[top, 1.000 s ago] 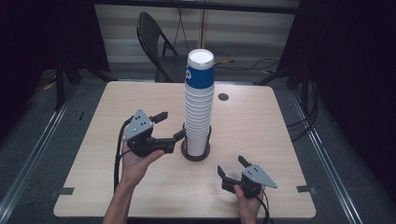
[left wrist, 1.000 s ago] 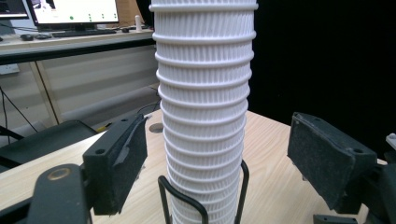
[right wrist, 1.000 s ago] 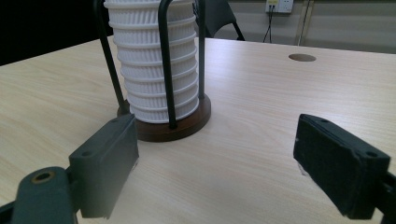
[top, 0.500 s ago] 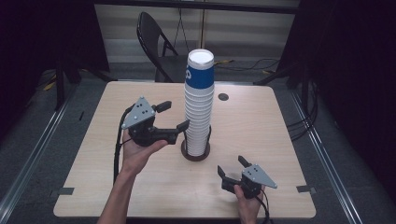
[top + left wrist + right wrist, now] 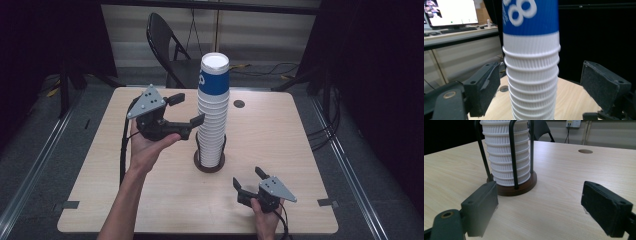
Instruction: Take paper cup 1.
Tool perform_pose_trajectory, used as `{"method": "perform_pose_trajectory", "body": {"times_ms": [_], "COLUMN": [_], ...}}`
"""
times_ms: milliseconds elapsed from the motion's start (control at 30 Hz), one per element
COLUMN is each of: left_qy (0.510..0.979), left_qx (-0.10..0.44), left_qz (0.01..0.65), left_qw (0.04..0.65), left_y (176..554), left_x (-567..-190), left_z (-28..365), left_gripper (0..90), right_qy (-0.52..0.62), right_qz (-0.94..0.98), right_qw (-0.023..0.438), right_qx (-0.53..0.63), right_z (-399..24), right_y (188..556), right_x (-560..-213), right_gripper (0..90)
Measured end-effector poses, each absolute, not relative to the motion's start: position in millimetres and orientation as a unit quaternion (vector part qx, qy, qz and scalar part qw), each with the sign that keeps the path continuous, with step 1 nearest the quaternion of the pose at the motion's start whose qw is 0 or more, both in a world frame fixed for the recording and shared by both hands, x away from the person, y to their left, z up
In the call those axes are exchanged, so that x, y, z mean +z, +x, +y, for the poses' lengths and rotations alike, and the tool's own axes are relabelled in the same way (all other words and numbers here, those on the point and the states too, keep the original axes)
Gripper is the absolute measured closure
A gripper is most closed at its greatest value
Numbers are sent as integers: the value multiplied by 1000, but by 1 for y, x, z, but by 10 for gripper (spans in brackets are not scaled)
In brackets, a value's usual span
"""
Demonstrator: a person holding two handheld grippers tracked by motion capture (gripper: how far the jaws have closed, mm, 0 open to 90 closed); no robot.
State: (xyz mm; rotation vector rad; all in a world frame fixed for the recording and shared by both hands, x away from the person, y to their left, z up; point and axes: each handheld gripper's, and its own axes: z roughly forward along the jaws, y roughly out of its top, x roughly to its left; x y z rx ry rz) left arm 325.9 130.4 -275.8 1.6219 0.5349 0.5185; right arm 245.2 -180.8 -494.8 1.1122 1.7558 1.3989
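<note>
Left gripper (image 5: 184, 111) is hovering wide open beside the cup stack (image 5: 213, 112) in its holder (image 5: 209, 164) mid-table — thin paper, crushable, so pinch gently under the top rim. Right gripper (image 5: 248, 182) is resting open.

White ribbed cup stack (image 5: 213, 120), top cup (image 5: 214, 75) blue-banded.
</note>
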Motion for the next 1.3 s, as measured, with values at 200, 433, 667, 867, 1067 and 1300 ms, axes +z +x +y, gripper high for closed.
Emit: {"method": "perform_pose_trajectory", "body": {"times_ms": [200,433,667,867,1067,1300], "left_qy": [702,706,700,708,711,718], "left_qx": [223,222,221,217,209,200], "left_qz": [224,225,226,222,222,220], "left_qw": [638,634,641,635,633,629], "left_y": [334,348,354,361,369,375], "left_x": [-260,-250,-242,-235,-233,-230], "left_z": [127,117,113,106,101,92], "left_gripper": [157,157,156,155,154,154], "right_qy": [421,418,420,424,424,419], "right_qz": [664,664,655,644,643,647], "right_qw": [313,309,301,301,300,303], "right_qx": [534,538,551,561,562,560], "right_z": [-181,-182,-184,-187,-186,-186], "right_y": [245,245,245,244,243,244], "right_x": [-495,-495,-495,-496,-496,-496], "right_gripper": [135,135,135,135,136,136]}}
